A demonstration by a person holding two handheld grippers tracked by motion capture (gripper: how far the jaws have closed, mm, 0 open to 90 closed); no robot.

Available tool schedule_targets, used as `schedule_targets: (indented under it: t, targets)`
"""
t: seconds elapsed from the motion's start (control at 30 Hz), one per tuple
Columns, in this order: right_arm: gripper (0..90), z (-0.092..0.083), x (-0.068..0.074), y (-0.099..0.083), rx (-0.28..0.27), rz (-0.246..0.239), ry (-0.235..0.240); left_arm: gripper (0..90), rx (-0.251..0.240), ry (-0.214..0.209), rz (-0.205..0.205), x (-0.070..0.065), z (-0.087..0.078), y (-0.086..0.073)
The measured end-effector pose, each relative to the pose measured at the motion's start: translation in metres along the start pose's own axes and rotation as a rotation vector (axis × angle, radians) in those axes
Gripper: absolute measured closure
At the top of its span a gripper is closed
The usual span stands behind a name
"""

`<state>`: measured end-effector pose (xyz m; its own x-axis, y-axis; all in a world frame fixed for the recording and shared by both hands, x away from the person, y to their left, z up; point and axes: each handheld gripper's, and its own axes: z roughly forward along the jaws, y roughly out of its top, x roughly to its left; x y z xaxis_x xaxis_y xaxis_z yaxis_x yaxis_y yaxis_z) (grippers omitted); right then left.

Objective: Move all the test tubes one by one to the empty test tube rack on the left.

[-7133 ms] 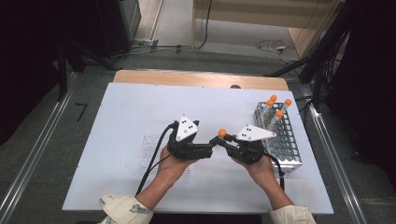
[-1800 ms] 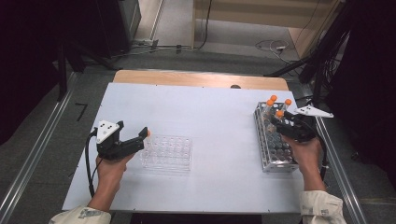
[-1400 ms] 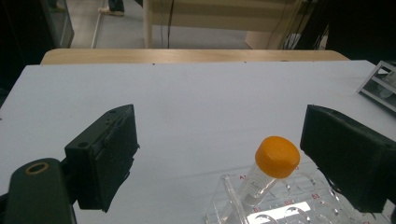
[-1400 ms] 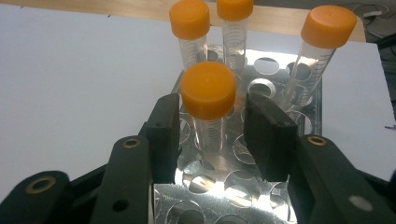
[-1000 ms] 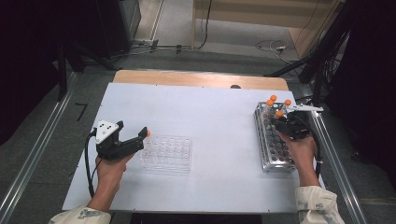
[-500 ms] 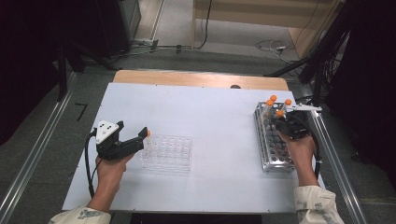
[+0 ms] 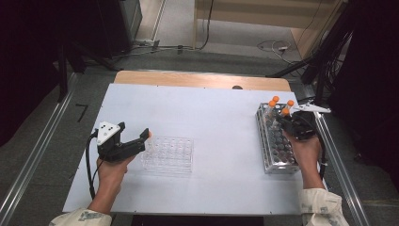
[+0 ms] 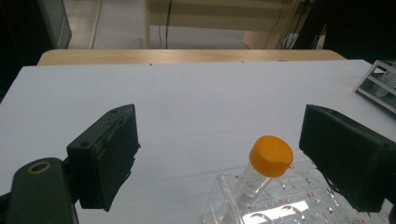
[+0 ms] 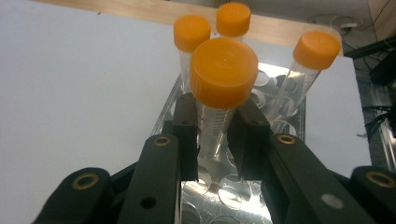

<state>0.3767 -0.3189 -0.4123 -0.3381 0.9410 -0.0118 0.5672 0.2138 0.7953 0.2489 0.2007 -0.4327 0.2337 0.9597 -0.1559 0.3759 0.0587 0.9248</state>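
Orange-capped clear tubes (image 9: 223, 79), silver rack (image 7: 275, 148), white table (image 7: 216, 113).

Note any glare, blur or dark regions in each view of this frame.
High view: surroundings very dark, table evenly lit. Left gripper view: bright glare on the clear rack, jaws slightly soft. Right gripper view: nearest orange cap sharp, metal rack reflective beneath the jaws.

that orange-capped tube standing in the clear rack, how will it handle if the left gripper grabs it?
The tube leans in the clear rack, so its well probably fits loosely and it should lift out easily. The smooth, clear wall may slip between pads. It looks empty, so probably light. Once laid down, it would roll.
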Motion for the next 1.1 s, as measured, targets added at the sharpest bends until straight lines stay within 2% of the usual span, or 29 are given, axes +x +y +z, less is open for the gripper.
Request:
schedule_targets:
  t: [0.37,0.57,0.83,1.1]
  targets:
    - [71.8,-0.029,0.008,0.015,-0.084,-0.031,0.007,12.6,-0.01,-0.004,0.002,-0.002,-0.001,0.002]
    - [71.8,-0.04,0.022,0.019,-0.102,-0.077,0.045,12.6,-0.025,-0.021,0.011,-0.01,-0.003,0.006]
    - [71.9,-0.041,0.043,0.015,-0.132,-0.085,0.119,12.7,-0.033,-0.059,0.025,-0.026,0.0,0.014]
    - [71.9,-0.042,0.064,0.011,-0.141,-0.115,0.178,12.7,-0.028,-0.099,0.039,-0.042,0.006,0.021]
